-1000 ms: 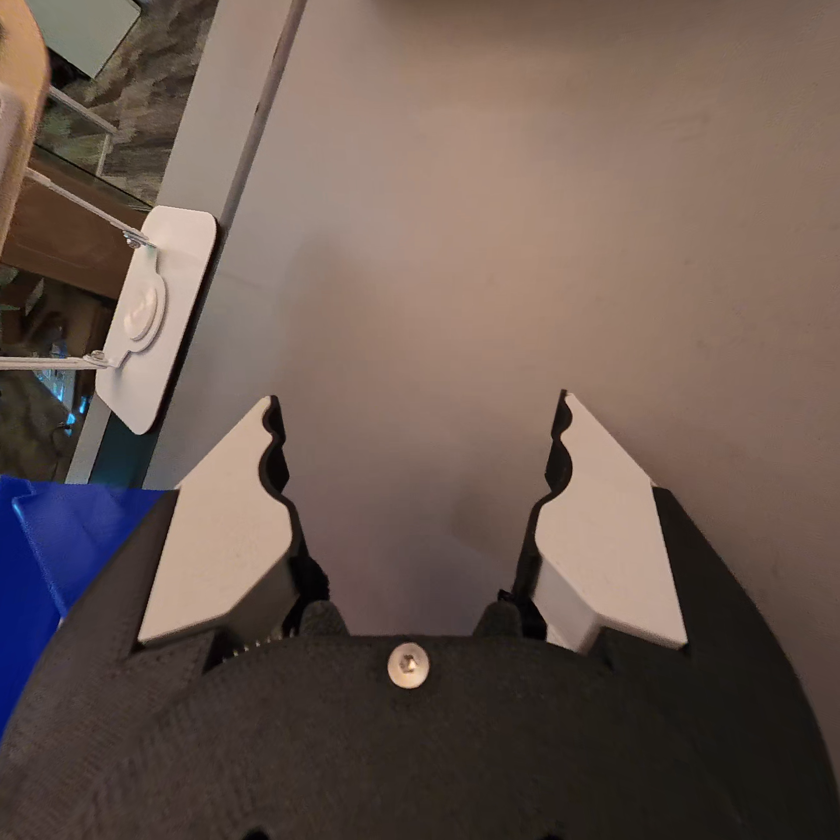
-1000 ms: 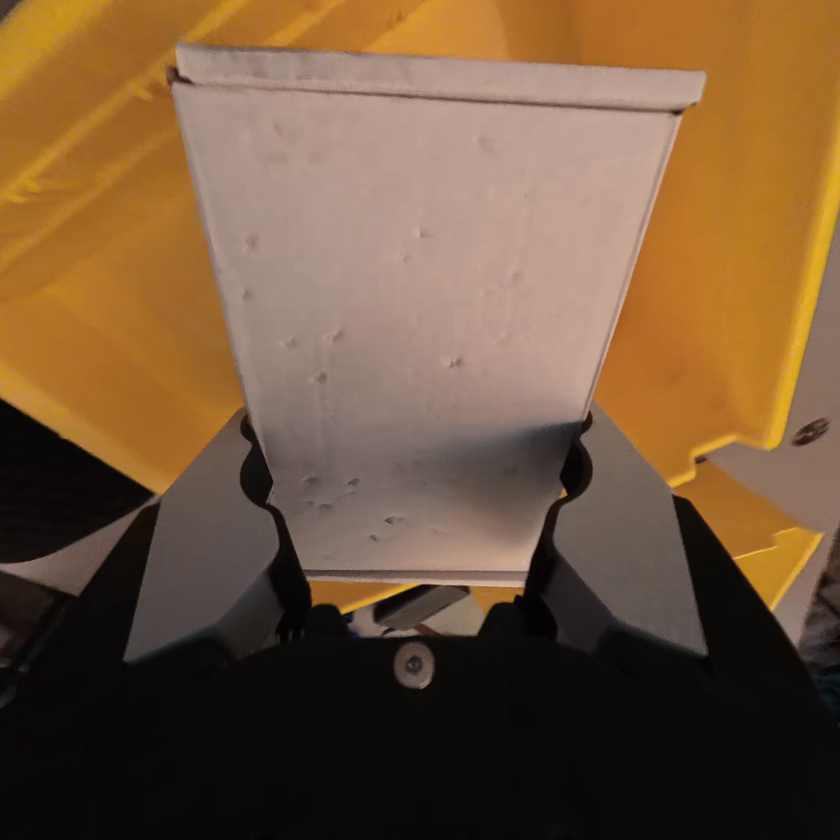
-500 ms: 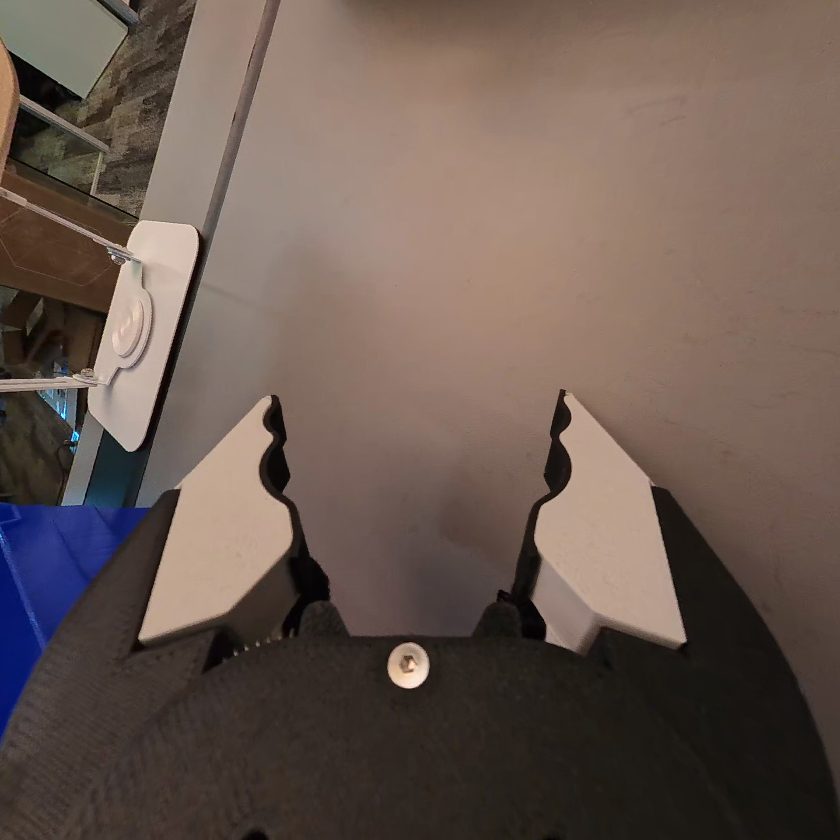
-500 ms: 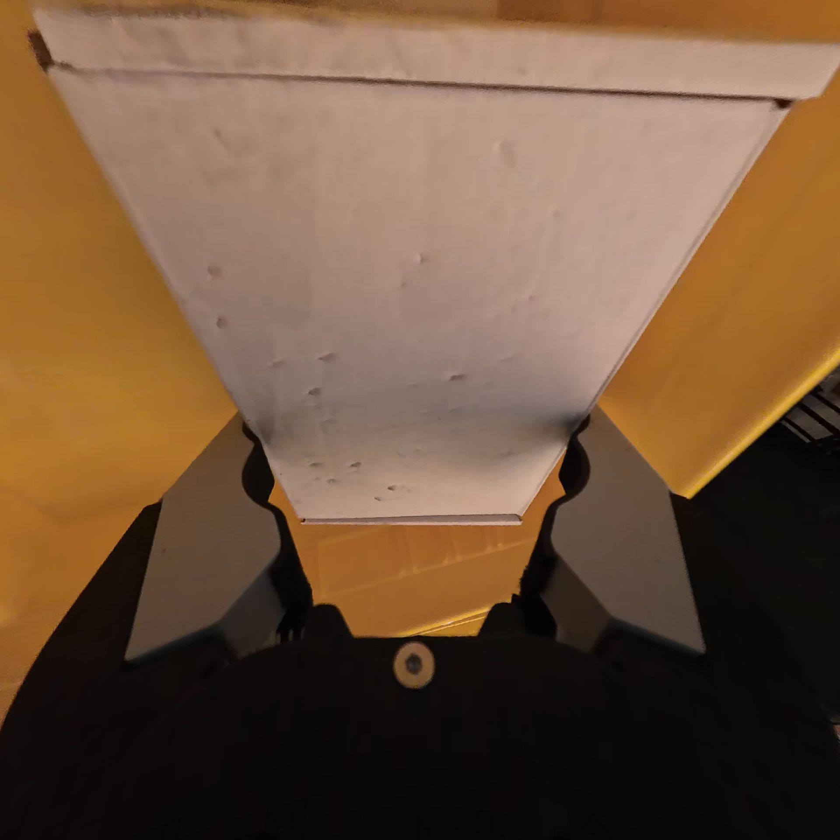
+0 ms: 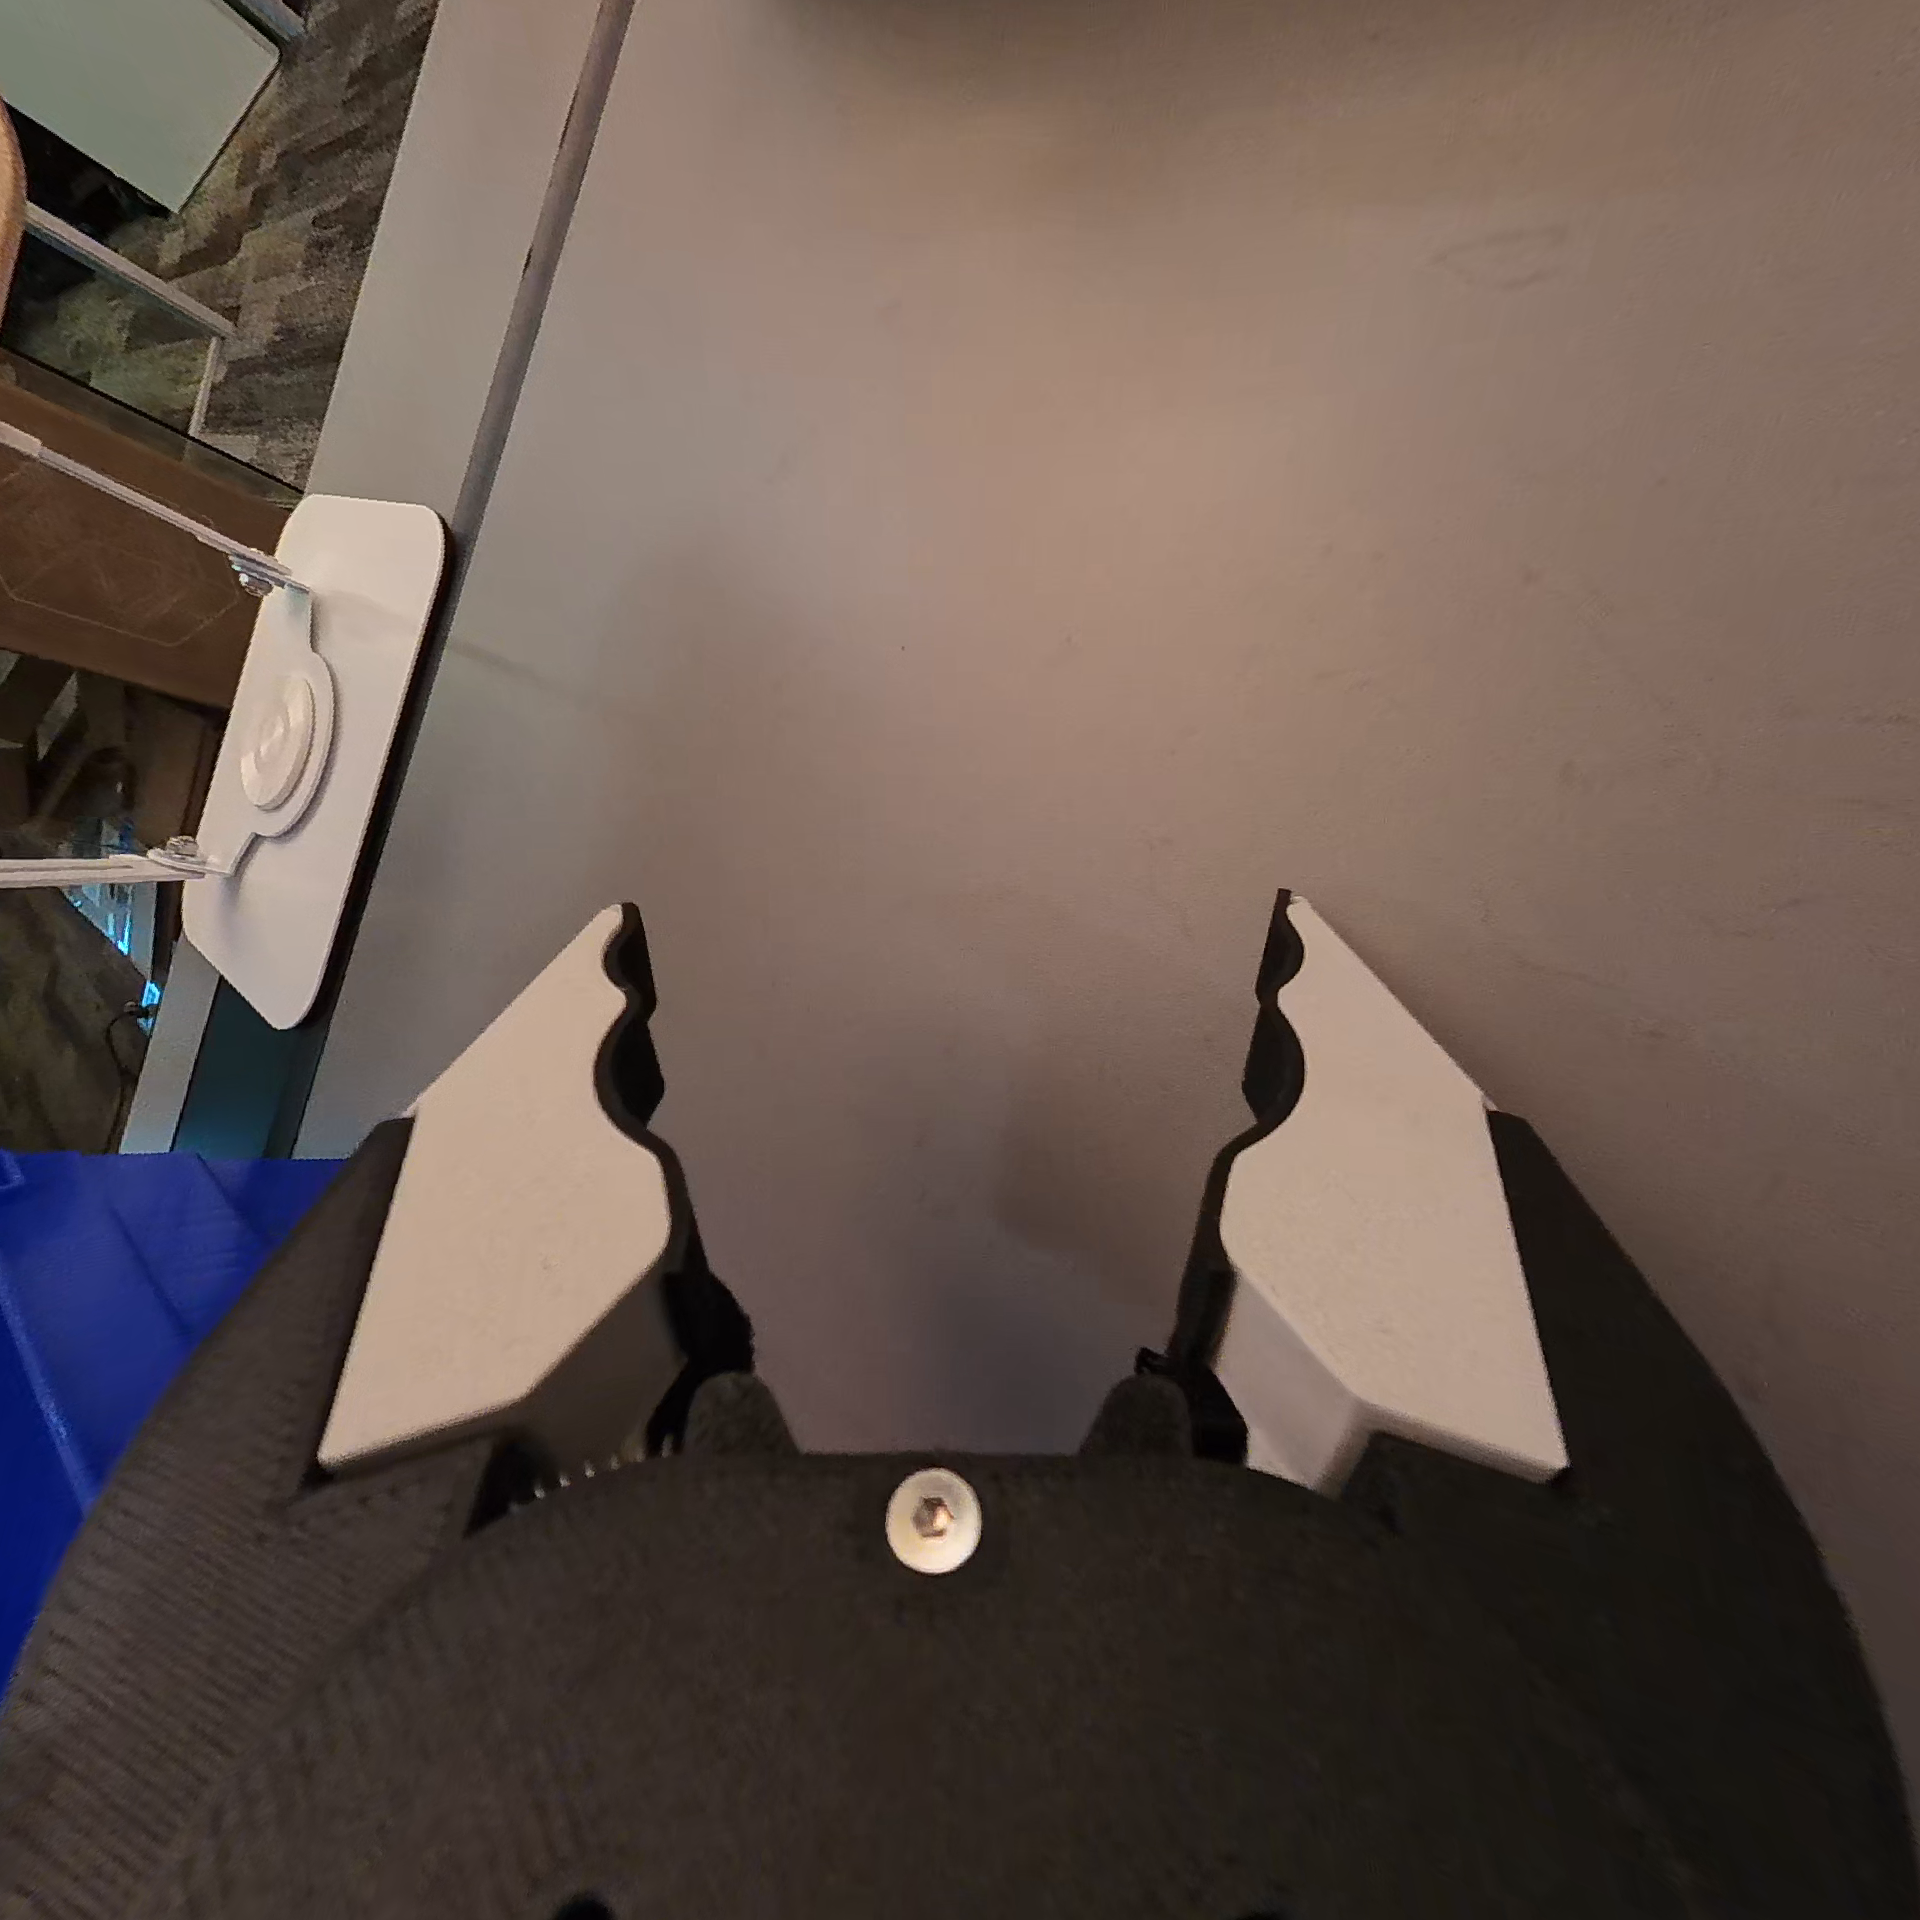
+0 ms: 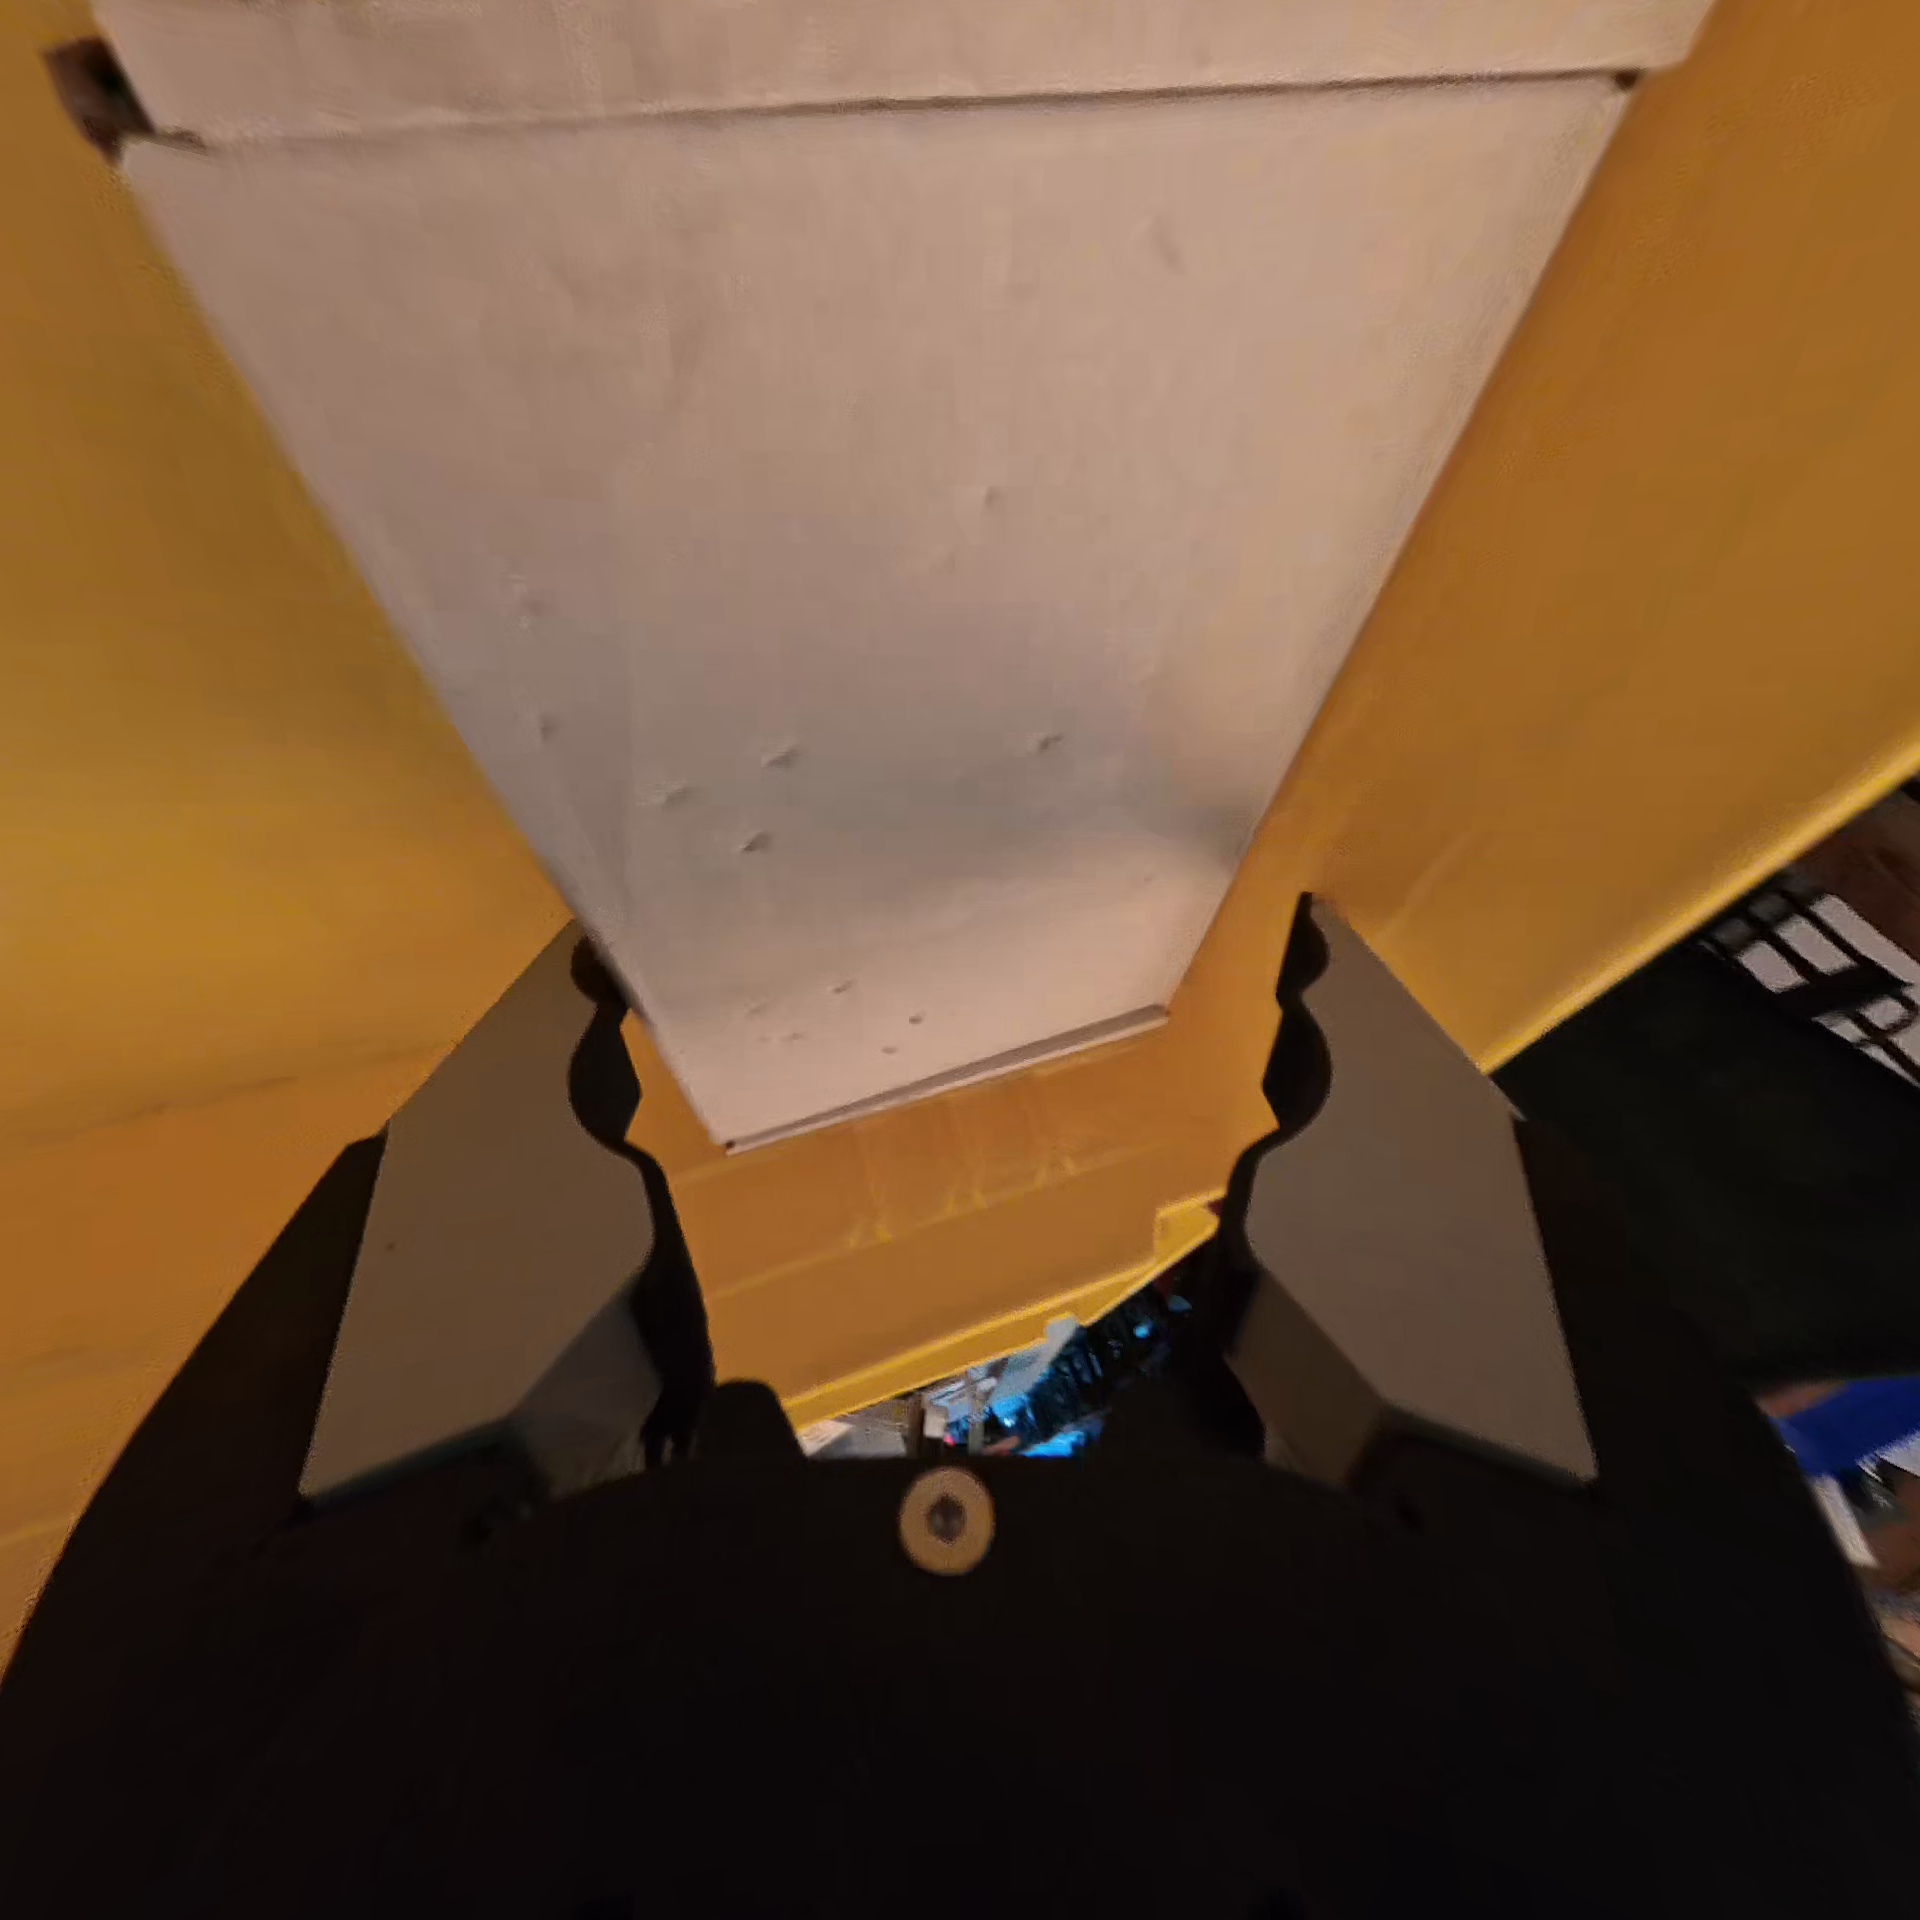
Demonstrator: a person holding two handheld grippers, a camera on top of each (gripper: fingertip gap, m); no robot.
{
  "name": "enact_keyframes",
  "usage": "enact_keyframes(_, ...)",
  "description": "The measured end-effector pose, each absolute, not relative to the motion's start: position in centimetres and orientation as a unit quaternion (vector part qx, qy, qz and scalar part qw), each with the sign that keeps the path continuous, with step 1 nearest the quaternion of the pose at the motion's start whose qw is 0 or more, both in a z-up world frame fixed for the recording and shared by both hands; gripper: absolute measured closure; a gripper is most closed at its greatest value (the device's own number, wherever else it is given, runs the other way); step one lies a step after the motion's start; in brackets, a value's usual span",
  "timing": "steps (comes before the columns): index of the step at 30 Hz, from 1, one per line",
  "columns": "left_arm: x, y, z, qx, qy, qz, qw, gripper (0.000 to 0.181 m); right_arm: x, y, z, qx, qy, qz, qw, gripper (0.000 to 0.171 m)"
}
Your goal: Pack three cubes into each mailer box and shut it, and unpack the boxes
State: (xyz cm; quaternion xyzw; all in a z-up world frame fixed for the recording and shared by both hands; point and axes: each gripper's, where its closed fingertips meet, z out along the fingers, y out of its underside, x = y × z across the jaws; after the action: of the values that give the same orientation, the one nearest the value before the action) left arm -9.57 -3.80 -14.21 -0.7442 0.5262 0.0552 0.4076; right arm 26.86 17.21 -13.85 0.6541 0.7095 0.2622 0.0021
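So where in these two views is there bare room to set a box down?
The grey tabletop ahead of the open left tool is bare, bordered on the left by the white plate at the table edge and the blue bin. The yellow bin is crowded: the white mailer box fills its middle before the right tool.
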Motion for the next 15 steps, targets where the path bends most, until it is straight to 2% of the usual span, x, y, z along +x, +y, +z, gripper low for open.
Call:
enact_keyframes(4,-9.6,-3.8,-14.1,-0.743,0.526,0.059,0.409,0.064,27.0,17.5,-11.8,0.667,0.684,0.291,-0.052,0.045)
enact_keyframes(8,-9.7,-3.6,-12.6,-0.744,0.509,0.062,0.429,0.057,27.4,16.4,-6.1,0.757,0.543,0.263,-0.251,0.052)
enact_keyframes(12,-12.1,-3.8,-4.1,-0.769,0.391,0.008,0.506,0.057,32.5,10.4,-2.7,0.885,0.226,0.114,-0.392,0.054)
enact_keyframes(15,-21.7,-3.6,3.7,-0.783,0.217,0.019,0.582,0.072,33.7,6.1,-4.1,0.894,0.088,-0.050,-0.436,0.061)
